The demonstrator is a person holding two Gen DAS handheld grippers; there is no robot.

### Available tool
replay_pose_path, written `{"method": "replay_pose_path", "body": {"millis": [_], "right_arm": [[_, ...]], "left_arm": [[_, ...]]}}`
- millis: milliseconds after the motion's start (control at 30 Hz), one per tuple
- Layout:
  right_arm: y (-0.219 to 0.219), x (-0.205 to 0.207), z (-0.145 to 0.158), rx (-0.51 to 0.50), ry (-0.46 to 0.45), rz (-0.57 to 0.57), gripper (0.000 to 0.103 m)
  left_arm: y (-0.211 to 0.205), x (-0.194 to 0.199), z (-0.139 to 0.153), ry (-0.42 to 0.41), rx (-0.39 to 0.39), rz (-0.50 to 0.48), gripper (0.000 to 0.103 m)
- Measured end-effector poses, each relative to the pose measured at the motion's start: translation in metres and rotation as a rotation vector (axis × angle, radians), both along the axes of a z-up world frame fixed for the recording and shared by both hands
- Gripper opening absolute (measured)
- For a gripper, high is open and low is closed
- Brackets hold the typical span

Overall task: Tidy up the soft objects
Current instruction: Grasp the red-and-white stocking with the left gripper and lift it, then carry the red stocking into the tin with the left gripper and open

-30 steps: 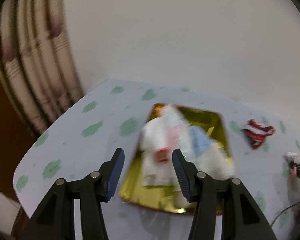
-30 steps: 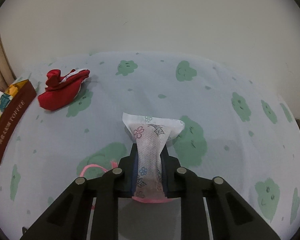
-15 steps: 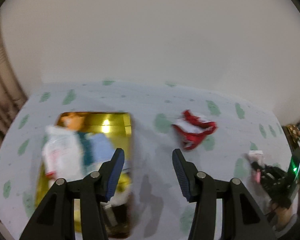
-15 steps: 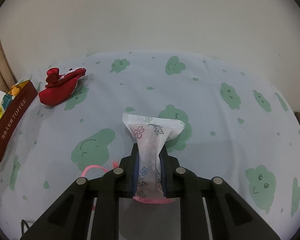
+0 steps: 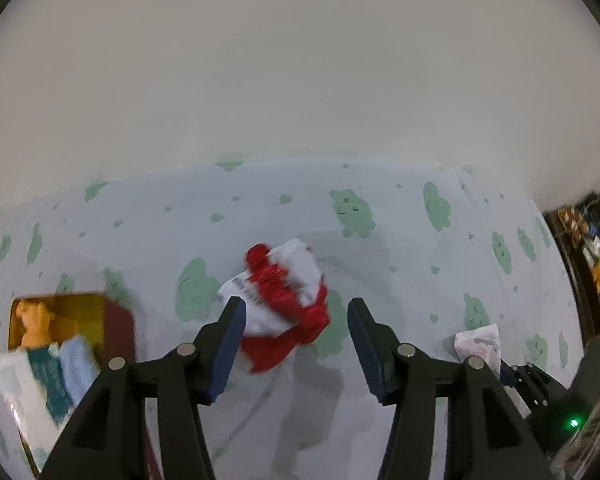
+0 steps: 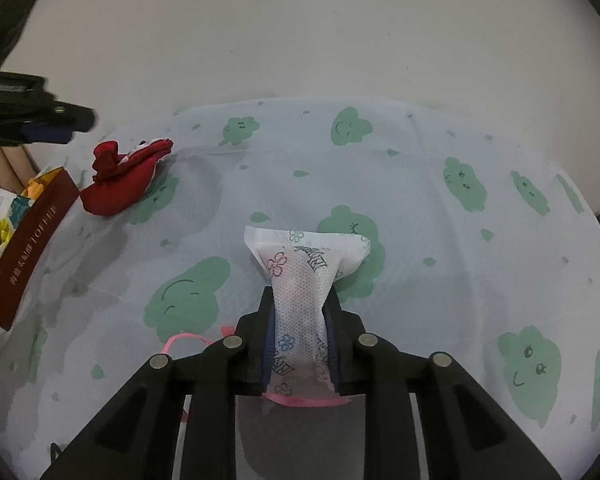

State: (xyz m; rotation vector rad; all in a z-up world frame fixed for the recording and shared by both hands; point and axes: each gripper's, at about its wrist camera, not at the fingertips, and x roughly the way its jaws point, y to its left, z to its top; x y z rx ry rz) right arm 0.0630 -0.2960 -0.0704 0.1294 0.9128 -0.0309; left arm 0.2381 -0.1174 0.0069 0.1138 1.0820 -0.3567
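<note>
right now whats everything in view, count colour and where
red and white pouch: one, on the cloth, ahead of the left claw
floral packet: one, white with pink trim, in the right claw
toffee box: one, dark red outside, gold inside, left side of the cloth, holding several soft items
tablecloth: one, pale blue with green cloud faces
left claw: open, nothing between its fingers
right claw: just been opening slightly, pads still on the packet
</note>
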Motion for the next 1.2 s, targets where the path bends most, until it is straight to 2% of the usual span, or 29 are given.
{"method": "replay_pose_path", "body": {"millis": [67, 267, 400, 467, 600, 633, 733, 933, 1200], "right_arm": [[-0.002, 0.000, 0.000, 0.014, -0.001, 0.000, 0.023], [0.000, 0.000, -0.001, 0.006, 0.001, 0.001, 0.024], [-0.001, 0.000, -0.001, 0.008, 0.001, 0.002, 0.024], [-0.002, 0.001, -0.002, 0.010, 0.001, 0.002, 0.024], [-0.001, 0.001, -0.002, 0.005, 0.003, 0.004, 0.025], [-0.001, 0.001, -0.002, 0.004, 0.003, 0.005, 0.025], [-0.001, 0.002, -0.001, 0.004, 0.003, 0.005, 0.025], [-0.001, 0.002, -0.001, 0.000, 0.004, 0.005, 0.026], [0.001, 0.003, -0.001, -0.019, 0.007, 0.007, 0.026]], "left_arm": [[-0.011, 0.011, -0.013, 0.011, 0.025, -0.010, 0.054], [-0.015, 0.032, -0.056, 0.042, 0.113, 0.044, 0.054], [-0.006, 0.031, -0.086, 0.077, 0.124, 0.060, 0.054], [-0.003, 0.025, -0.087, 0.025, 0.106, 0.057, 0.055], [0.000, 0.016, -0.086, -0.019, 0.111, 0.025, 0.053], [0.002, 0.014, -0.087, -0.019, 0.106, 0.024, 0.043], [0.007, 0.008, -0.085, -0.023, 0.104, 0.030, 0.024], [0.015, -0.001, -0.079, -0.023, 0.102, 0.022, 0.020], [0.006, -0.034, -0.042, -0.079, 0.112, 0.001, 0.020]]}}
